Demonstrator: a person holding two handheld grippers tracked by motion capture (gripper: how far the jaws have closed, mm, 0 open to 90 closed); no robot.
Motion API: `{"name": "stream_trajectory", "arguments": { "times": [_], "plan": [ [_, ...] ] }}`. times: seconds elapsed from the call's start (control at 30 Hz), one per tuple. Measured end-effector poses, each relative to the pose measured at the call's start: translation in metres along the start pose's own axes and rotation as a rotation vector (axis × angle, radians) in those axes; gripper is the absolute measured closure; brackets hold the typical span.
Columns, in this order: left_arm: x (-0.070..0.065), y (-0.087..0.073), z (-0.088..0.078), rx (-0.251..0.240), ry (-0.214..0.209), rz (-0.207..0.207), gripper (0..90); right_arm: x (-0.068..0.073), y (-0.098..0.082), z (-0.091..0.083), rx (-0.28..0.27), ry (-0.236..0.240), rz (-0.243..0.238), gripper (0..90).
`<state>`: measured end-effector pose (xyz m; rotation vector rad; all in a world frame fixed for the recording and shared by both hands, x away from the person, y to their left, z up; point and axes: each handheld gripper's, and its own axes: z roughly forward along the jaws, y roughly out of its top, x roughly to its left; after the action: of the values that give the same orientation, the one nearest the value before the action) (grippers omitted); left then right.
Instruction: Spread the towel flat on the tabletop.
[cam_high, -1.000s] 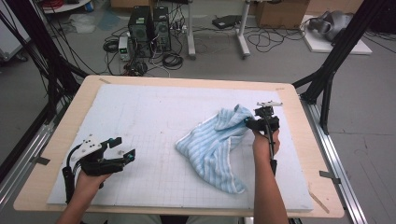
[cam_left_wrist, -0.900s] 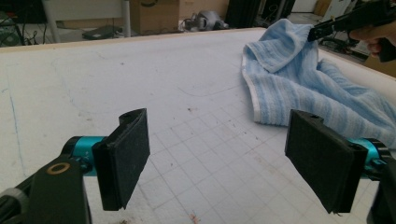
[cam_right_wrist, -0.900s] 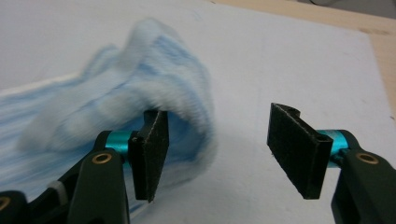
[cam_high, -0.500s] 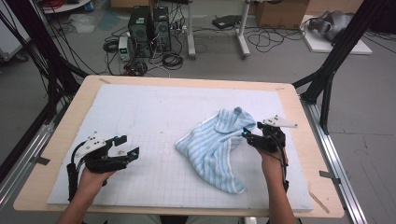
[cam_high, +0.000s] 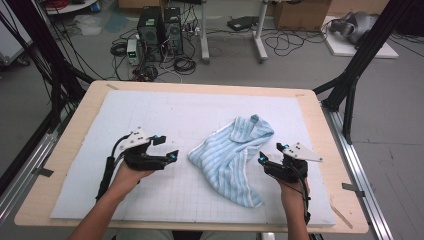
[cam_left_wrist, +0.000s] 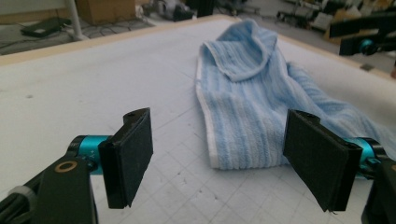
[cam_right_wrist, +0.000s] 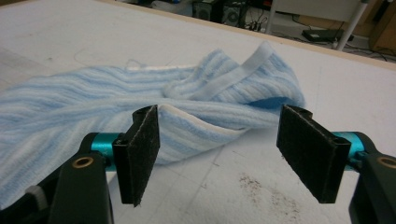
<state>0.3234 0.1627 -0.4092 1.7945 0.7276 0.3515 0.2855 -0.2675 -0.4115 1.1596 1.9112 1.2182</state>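
Both grippers stand open with nothing between their pads. The right gripper, held in the person's right hand, has just been opening its jaws; they hang apart just beside the right edge of the crumpled light-blue striped terry towel, not touching it. The left gripper, in the left hand, points at the towel's left side from a little way off, its jaws spread wide over bare mat.

The towel lies right of centre on the white gridded mat, which covers most of the pale wooden tabletop. It runs on a slant, with its bunched, folded-over end toward the far side and a narrower end pointing toward the near edge. Open mat lies all around: a broad free stretch on the far and left sides, a narrower strip between towel and the mat's right edge.

In the left gripper view the towel's white-hemmed edge sits ahead between the two jaws, near but apart. In the right gripper view a folded hem lies just past the left pad.

No writing can be read on anything.
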Motion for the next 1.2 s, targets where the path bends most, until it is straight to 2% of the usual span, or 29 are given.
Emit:
{"name": "stream_trajectory", "arguments": {
  "times": [0.03,0.2,0.27,0.43,0.5,0.53,0.57,0.6,0.63,0.7,0.77,0.87,1.0,1.03,1.13,1.2],
  "plan": [
    [-0.001,0.001,0.007,0.02,-0.006,0.01,26.6,0.001,0.0,0.0,-0.002,0.005,-0.004,29.7],
    [-0.006,-0.002,0.038,0.102,-0.027,0.003,32.0,0.005,0.001,-0.003,-0.01,0.026,0.007,29.3],
    [-0.009,-0.004,0.05,0.147,-0.035,0.021,33.7,0.005,0.0,-0.004,-0.009,0.031,0.005,29.3],
    [-0.012,-0.009,0.07,0.241,-0.009,0.058,38.9,0.004,-0.001,-0.006,-0.002,0.042,0.004,29.3],
    [-0.013,-0.013,0.076,0.287,0.0,0.073,43.4,0.005,-0.002,-0.006,0.003,0.045,0.005,29.3],
    [-0.014,-0.015,0.079,0.323,0.006,0.089,54.3,0.006,-0.002,-0.005,0.009,0.053,0.001,29.3],
    [-0.014,-0.017,0.079,0.314,0.006,0.082,59.4,0.006,-0.002,-0.004,0.014,0.06,-0.001,29.3],
    [-0.013,-0.016,0.078,0.31,-0.003,0.071,59.4,0.006,-0.002,-0.004,0.014,0.06,-0.001,29.3],
    [-0.015,-0.016,0.077,0.306,-0.005,0.088,73.3,0.007,-0.002,-0.003,0.019,0.06,-0.006,29.3],
    [-0.016,-0.015,0.073,0.298,0.002,0.113,82.3,0.01,0.0,0.0,0.032,0.072,-0.008,29.3],
    [-0.013,-0.015,0.066,0.291,0.004,0.107,83.0,0.012,0.0,0.001,0.032,0.077,-0.013,29.3],
    [-0.004,-0.016,0.05,0.226,0.012,0.043,83.2,0.018,0.002,0.005,0.038,0.09,-0.028,29.3],
    [0.009,-0.019,0.023,0.198,0.048,0.041,83.2,0.032,0.006,0.013,0.046,0.141,-0.063,29.3],
    [0.013,-0.02,0.014,0.168,0.061,0.03,83.3,0.034,0.007,0.015,0.047,0.149,-0.071,29.3],
    [0.021,-0.023,-0.008,0.124,0.087,0.003,83.3,0.045,0.011,0.024,0.056,0.181,-0.091,29.4],
    [0.027,-0.027,-0.023,0.123,0.108,-0.003,83.3,0.052,0.013,0.031,0.063,0.201,-0.101,29.4]
  ]
}}
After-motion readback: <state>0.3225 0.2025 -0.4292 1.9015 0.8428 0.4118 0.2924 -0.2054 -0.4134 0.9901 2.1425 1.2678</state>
